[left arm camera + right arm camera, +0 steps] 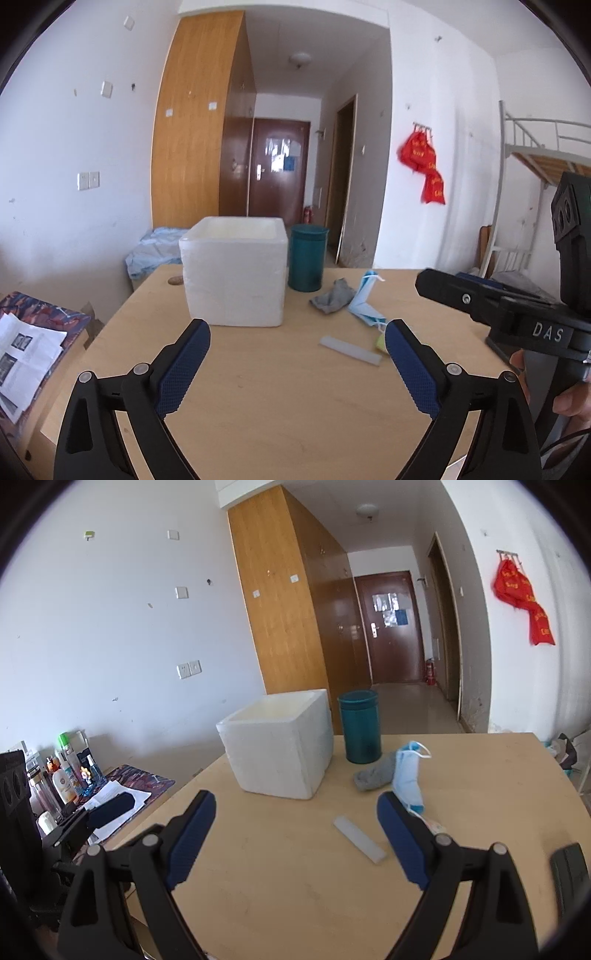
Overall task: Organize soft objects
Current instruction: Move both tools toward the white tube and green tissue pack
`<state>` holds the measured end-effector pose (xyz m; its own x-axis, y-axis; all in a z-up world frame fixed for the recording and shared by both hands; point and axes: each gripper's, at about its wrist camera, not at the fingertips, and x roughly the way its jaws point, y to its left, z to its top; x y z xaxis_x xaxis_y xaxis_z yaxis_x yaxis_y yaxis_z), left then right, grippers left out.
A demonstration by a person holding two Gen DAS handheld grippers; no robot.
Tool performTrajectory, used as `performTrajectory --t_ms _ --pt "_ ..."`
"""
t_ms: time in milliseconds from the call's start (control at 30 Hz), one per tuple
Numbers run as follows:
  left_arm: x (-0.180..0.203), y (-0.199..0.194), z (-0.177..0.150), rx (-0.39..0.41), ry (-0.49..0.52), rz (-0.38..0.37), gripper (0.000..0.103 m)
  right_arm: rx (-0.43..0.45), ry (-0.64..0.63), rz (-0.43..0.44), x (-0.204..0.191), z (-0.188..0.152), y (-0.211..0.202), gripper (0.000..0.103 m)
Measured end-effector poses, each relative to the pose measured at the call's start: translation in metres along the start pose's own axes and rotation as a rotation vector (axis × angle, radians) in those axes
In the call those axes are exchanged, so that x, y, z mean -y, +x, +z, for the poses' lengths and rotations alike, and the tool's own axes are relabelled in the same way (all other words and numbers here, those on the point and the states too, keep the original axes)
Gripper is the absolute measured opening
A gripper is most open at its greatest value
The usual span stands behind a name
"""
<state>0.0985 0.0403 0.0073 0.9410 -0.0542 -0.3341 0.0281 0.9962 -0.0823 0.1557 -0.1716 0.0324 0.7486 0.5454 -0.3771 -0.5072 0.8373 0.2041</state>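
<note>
Nothing looks sorted yet. The white foam box (282, 747) stands on the bench (295, 867), its inside hidden from view. Right of the box, past the teal cup (360, 725), the grey cloth (373, 775) and blue face mask (406, 775) lie loose, touching each other. Both the left hand-held gripper (297, 341) and right hand-held gripper (295, 812) hover nearer than the box, jaws spread and empty.
</note>
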Motion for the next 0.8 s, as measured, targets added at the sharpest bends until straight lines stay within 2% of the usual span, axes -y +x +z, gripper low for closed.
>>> performTrajectory --t_ms 367,800 --pt "0.028 -0.023 -0.030 0.004 0.037 -0.049 0.096 0.059 0.003 -0.101 0.005 -0.051 -0.053 0.092" --pt "0.053 -0.032 -0.051 0.020 0.084 -0.132 0.096 0.060 -0.023 -0.188 0.017 -0.079 -0.073 0.092"
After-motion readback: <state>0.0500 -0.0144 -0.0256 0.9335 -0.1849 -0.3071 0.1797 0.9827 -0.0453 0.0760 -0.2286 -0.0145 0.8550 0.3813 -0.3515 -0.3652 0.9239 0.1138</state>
